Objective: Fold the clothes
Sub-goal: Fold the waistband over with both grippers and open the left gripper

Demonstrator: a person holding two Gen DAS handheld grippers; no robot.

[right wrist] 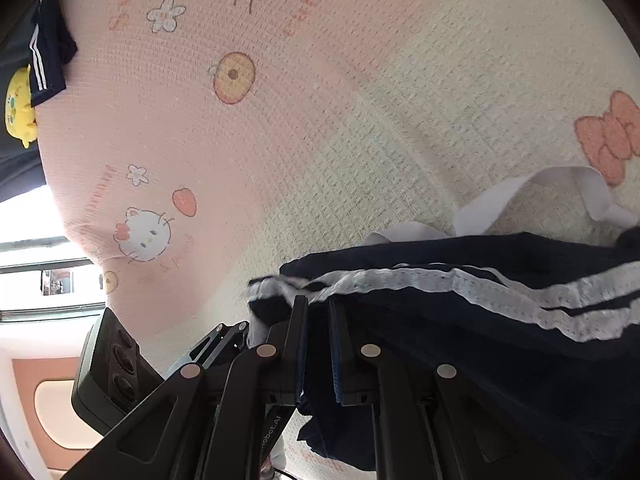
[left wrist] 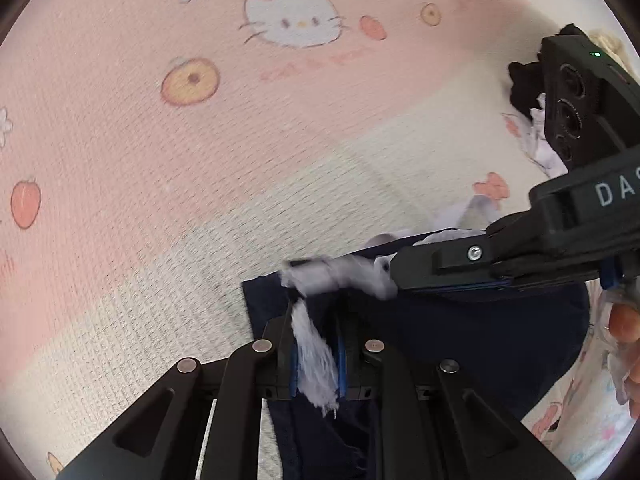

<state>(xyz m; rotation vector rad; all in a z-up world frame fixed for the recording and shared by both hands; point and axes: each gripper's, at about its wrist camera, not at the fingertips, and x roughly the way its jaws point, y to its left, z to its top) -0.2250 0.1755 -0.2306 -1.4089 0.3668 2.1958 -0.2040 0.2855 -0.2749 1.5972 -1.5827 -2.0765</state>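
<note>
Both hand-held grippers grip one navy garment (right wrist: 500, 340) with white mesh side stripes, and every place below is told from that garment. Left gripper (left wrist: 316, 360) has its blue-padded jaws drawn in on a white strip of the cloth that runs down between them, with navy fabric under and behind the fingers. Right gripper (right wrist: 318, 344) has its jaws nearly together on a dark fold at the garment's edge, close to where the two white stripes (right wrist: 460, 284) end; from the left wrist view the same gripper reaches in from the right side and its tip sits on bunched white fabric at the garment's upper edge.

Under the garment lies a large quilted bedspread (left wrist: 200, 160), pink and cream, printed with cartoon cats, flowers, bows and small fruit. Navy cloth covers the cream band of it; the pink part spreads beyond the garment's far edge.

A white elastic band (right wrist: 532, 192) loops out on the spread just past the garment's top edge. Well away from the garment, at the far left edge of the right wrist view, lies another dark striped piece (right wrist: 48, 56) with a yellow plush toy (right wrist: 20, 108) touching it. A small black rumpled cloth (left wrist: 526, 88) sits well apart from the garment, half hidden behind the right gripper's body. Fingertips (left wrist: 624, 322) of the person's hand show at the garment's right side
</note>
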